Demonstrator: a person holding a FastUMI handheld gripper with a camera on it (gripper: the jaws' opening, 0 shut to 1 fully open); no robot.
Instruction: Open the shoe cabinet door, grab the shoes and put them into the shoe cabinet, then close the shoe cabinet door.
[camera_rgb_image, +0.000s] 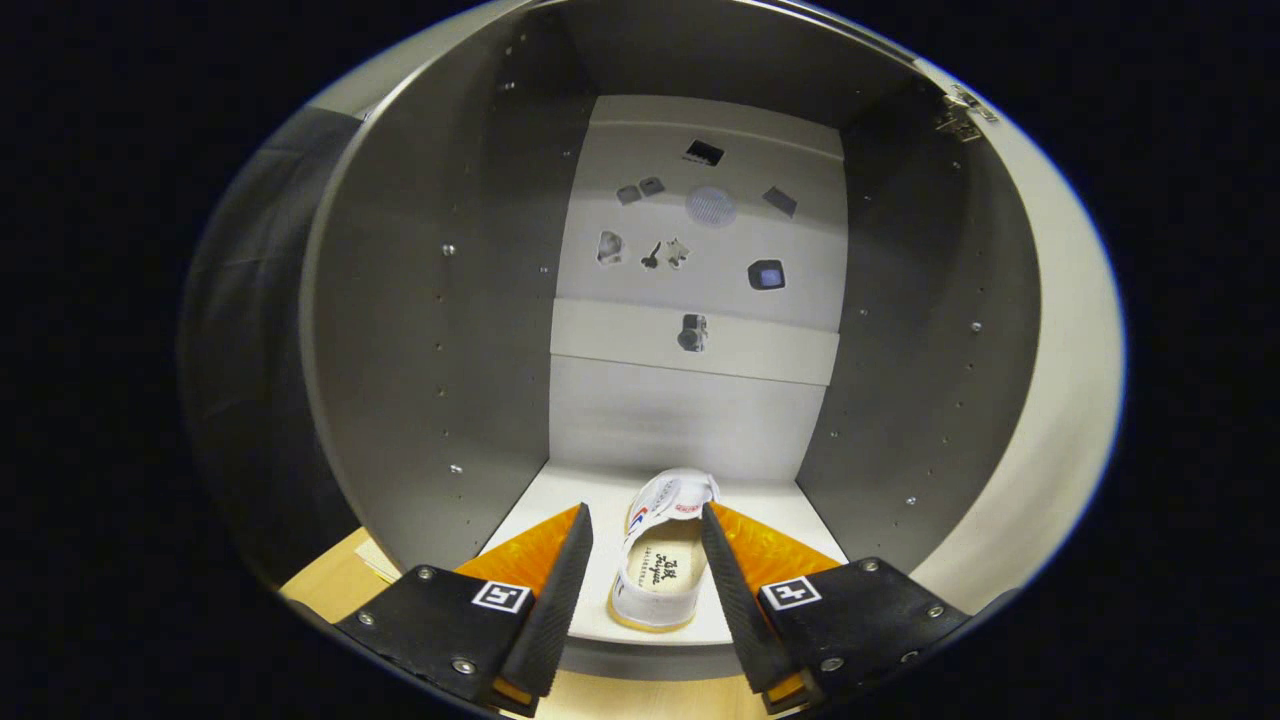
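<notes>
Gripper (645, 560) fingers stand apart at the mouth of the shoe cabinet (430, 330), pressing on nothing. Its grey interior opens wide ahead, with side walls running back to a pale rear panel (700, 260) that carries small stickers. On the cabinet floor (570, 500) a white shoe (660, 560) lies between the spread fingers, heel toward the front edge and toe pointing inward, apparently clear of both pads. Judging by this, the placing step looks essentially finished. What remains calls for drawing the fingers straight back without catching the shoe, then finding the door and swinging it closed.
</notes>
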